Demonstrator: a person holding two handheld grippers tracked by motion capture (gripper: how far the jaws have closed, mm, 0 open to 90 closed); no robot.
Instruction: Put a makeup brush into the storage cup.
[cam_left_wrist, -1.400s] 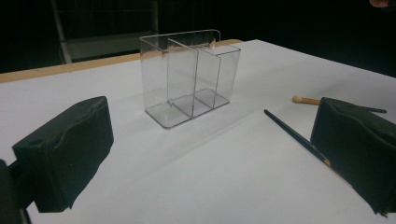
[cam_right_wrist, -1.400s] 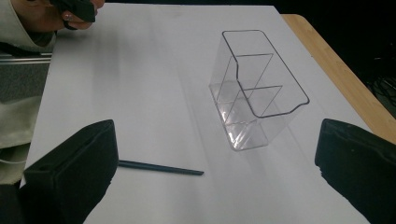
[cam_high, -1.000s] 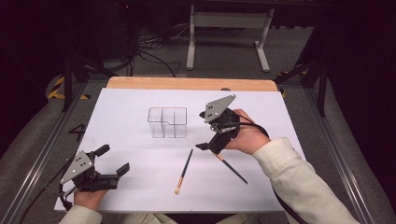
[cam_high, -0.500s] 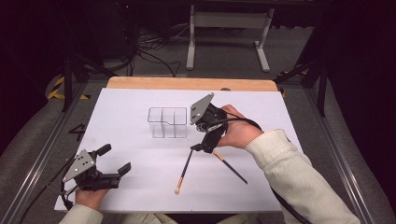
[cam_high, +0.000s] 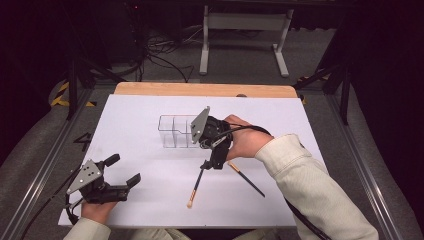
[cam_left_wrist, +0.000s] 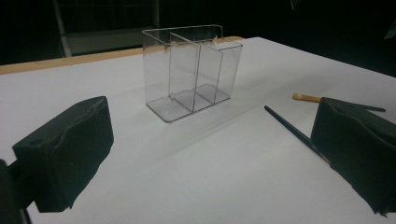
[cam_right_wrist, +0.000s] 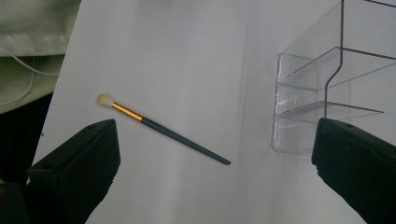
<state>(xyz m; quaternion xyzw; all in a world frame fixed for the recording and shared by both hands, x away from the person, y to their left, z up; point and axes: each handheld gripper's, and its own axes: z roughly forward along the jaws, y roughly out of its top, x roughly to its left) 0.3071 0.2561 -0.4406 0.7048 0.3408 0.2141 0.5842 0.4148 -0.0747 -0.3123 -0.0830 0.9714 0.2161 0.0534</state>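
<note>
From my feed, the worktop (cam_high: 150, 110) is white, with a bare wooden strip (cam_high: 200, 89) along its 12 o'clock edge. Past that edge, toward 12, I see a grey metal stand (cam_high: 245, 22) on the floor (cam_high: 320, 55), its two legs spread toward me. At about 11 o'clock, dark cables (cam_high: 160, 55) lie tangled on the floor. At about 10 o'clock, off the worktop's corner, I can see a patch of yellow-and-black tape (cam_high: 62, 95). A metal rail (cam_high: 40, 175) runs along the 9 o'clock side, and another rail (cam_high: 365, 170) runs along the 3 o'clock side. Beyond them it is too dark for me to tell anything.
</note>
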